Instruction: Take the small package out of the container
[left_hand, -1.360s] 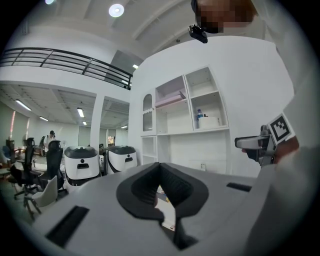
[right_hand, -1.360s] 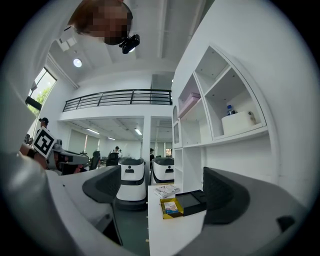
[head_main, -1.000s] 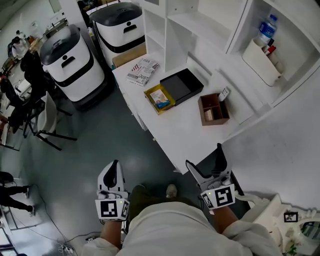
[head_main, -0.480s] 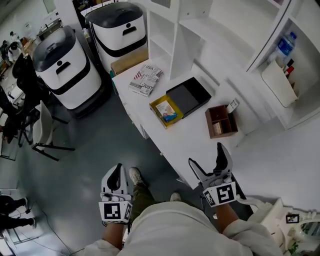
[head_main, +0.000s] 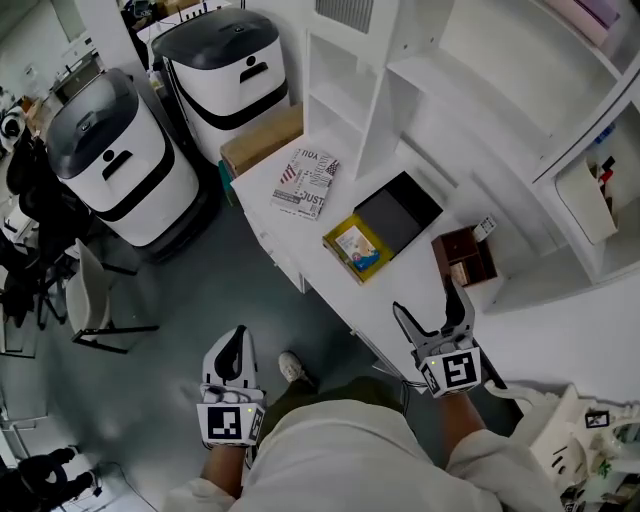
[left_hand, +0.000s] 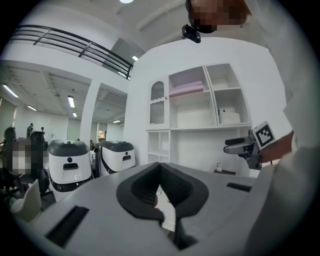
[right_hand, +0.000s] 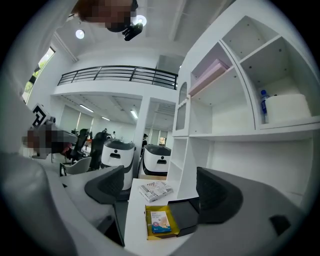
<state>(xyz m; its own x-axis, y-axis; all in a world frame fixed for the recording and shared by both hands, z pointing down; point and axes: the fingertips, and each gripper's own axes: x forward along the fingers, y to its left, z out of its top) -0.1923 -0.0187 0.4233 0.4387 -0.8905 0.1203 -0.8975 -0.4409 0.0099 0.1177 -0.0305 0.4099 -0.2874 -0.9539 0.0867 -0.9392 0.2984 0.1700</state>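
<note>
Small package (head_main: 357, 247) inside yellow container (head_main: 329, 241) on tabletop (head_main: 400, 282); right tongs (head_main: 430, 305) released and empty, left tongs (head_main: 232, 345) clenched, empty.

This looks like a large open-plan lab or tech office. It is a tall white hall with a railed upper gallery (right_hand: 117, 75) and ceiling strip lights (left_hand: 71, 101) above a grey floor (head_main: 200, 290). Two bulky white machines (head_main: 115, 150) with dark lids stand just beside a white tabletop (head_main: 395, 285) backed by built-in white shelving (head_main: 430, 90). Office chairs (head_main: 95, 290) cluster at the left edge.
</note>
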